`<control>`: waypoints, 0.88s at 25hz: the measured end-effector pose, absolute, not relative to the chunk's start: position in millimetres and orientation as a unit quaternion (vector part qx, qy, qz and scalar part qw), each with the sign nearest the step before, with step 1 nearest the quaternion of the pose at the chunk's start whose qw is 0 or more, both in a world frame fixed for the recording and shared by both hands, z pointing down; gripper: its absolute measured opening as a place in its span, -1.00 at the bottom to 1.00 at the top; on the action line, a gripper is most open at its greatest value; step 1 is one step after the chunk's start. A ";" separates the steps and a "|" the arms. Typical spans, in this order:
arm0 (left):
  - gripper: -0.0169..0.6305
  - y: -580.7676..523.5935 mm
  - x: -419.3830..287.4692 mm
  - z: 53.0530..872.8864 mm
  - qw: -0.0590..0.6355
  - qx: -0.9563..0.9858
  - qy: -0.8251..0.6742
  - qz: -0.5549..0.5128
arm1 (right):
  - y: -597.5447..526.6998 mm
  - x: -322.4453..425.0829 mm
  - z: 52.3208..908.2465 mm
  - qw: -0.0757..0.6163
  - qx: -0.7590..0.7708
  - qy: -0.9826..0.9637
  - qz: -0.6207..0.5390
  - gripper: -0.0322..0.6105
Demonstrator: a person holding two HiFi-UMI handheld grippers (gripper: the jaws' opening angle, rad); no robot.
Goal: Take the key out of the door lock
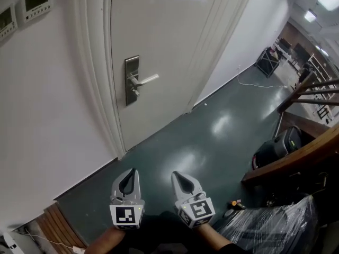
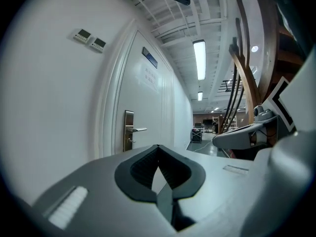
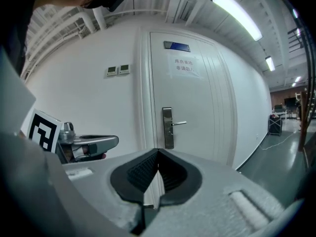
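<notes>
The white door (image 1: 164, 41) stands shut ahead, some way off. Its steel lock plate (image 1: 132, 80) carries a lever handle (image 1: 147, 80), and a small stub below the handle is too small to make out as a key. The plate also shows in the left gripper view (image 2: 128, 131) and the right gripper view (image 3: 168, 128). My left gripper (image 1: 132, 172) and right gripper (image 1: 177, 174) are side by side low in the head view, pointing towards the door. Both are shut and hold nothing. Neither the left gripper (image 2: 158, 147) nor the right gripper (image 3: 158, 150) touches anything.
Dark green floor (image 1: 212, 136) lies between me and the door. Two wall control panels (image 1: 37, 1) hang left of the frame. A wooden stair rail (image 1: 296, 163), a black bag (image 1: 280, 144) and a plastic-wrapped bundle (image 1: 275, 229) are at the right. A cable (image 1: 259, 84) runs along the far floor.
</notes>
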State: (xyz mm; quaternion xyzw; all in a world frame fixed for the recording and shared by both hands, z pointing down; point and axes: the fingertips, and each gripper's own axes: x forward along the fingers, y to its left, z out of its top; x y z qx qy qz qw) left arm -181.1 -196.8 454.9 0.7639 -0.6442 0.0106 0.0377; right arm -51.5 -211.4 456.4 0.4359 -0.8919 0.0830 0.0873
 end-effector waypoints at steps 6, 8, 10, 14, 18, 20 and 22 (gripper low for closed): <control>-0.89 -221.7 -218.1 461.8 0.039 0.738 -0.674 0.015 | -257.3 -83.8 455.4 0.089 0.402 -0.908 0.077 -0.93; -0.89 -231.0 -223.7 463.5 0.043 0.732 -0.680 0.010 | -276.1 -91.3 455.7 0.089 0.388 -0.915 0.072 -0.93; -0.90 -241.9 -233.3 468.2 0.043 0.719 -0.694 0.014 | -297.2 -101.3 457.7 0.092 0.374 -0.920 0.070 -0.93; -0.89 -278.0 -255.8 465.2 0.042 0.688 -0.724 0.020 | -347.0 -127.5 463.4 0.096 0.336 -0.935 0.067 -0.93; -0.90 -319.5 -263.3 461.4 0.047 0.662 -0.748 0.022 | -398.6 -146.3 474.9 0.112 0.284 -0.948 0.090 -0.93; -0.90 -340.8 -263.7 457.8 0.047 0.652 -0.757 0.023 | -421.4 -157.4 481.2 0.119 0.246 -0.955 0.111 -0.93; -0.89 -358.4 -265.1 459.1 0.046 0.640 -0.766 0.028 | -439.9 -169.6 486.1 0.118 0.205 -0.961 0.145 -0.93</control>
